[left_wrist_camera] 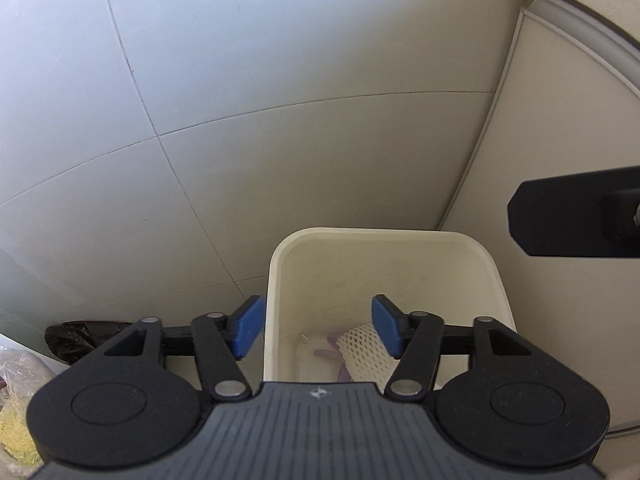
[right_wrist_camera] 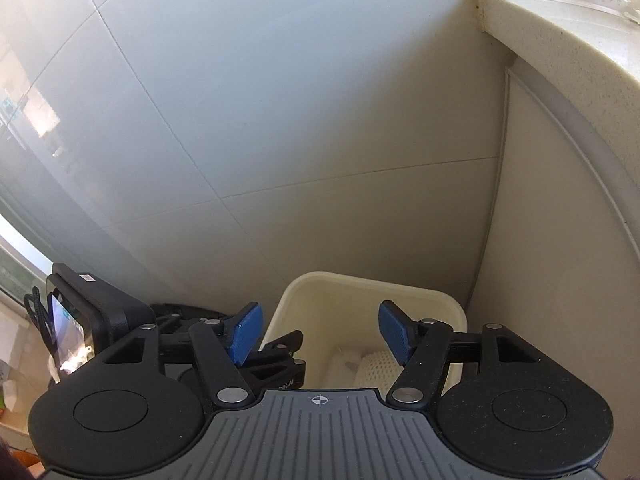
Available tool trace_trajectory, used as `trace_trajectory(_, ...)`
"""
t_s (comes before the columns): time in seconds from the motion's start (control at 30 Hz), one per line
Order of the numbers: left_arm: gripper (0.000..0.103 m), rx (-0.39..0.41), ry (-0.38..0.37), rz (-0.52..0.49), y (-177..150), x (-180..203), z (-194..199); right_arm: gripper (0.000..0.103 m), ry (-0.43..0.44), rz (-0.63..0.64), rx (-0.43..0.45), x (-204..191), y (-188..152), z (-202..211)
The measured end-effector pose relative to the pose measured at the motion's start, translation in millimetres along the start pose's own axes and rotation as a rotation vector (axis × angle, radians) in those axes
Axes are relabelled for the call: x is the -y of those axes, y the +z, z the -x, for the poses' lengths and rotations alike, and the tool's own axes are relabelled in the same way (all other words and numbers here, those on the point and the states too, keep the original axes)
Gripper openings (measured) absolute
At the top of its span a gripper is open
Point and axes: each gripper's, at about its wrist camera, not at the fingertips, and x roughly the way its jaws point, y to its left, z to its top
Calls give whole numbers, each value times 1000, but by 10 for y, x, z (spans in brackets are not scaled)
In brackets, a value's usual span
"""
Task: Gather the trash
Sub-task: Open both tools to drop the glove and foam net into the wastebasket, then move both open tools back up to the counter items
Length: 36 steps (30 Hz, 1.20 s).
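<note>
A cream rectangular trash bin [left_wrist_camera: 276, 280] stands on the tiled floor beside a cabinet; it also shows in the right wrist view [right_wrist_camera: 304, 292]. Inside it lies a white foam net sleeve [left_wrist_camera: 360, 346], also seen in the right wrist view [right_wrist_camera: 378, 362], with a pale purple scrap [left_wrist_camera: 334, 340] beside it. My left gripper [left_wrist_camera: 318, 330] is open and empty above the bin's left side. My right gripper [right_wrist_camera: 318, 334] is open and empty above the bin. The left gripper's body [right_wrist_camera: 280, 364] shows just below and left of the right one.
A cream cabinet front [left_wrist_camera: 560, 128] and countertop edge [right_wrist_camera: 560, 40] rise on the right. A black plastic bag [left_wrist_camera: 76, 338] and a clear bag with yellow contents [left_wrist_camera: 16, 424] lie on the floor at left. Grey floor tiles [left_wrist_camera: 240, 80] stretch beyond the bin.
</note>
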Motion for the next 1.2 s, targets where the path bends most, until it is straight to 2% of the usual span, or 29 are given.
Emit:
trace_trajectory(0.1,71,6,-11,6,0,-7,14,67,-7,8,4,1,-27,-41)
trace_trajectory(0.4,90,21,-33,7,19,-8,154,76,-37,-9,30,22,-23,-11)
trace_trajectory(0.73,97,82,-51,36,178,-77,463,82,-88,-19,138,-2,110,415)
trace_trajectory(0.9,102,145,-55,45,326,-44,706,89,-95,-46,199,22,198,723)
trace_trajectory(1.2,102,232,-81,7,594,133,1088,93,-93,-92,277,181,536,1401)
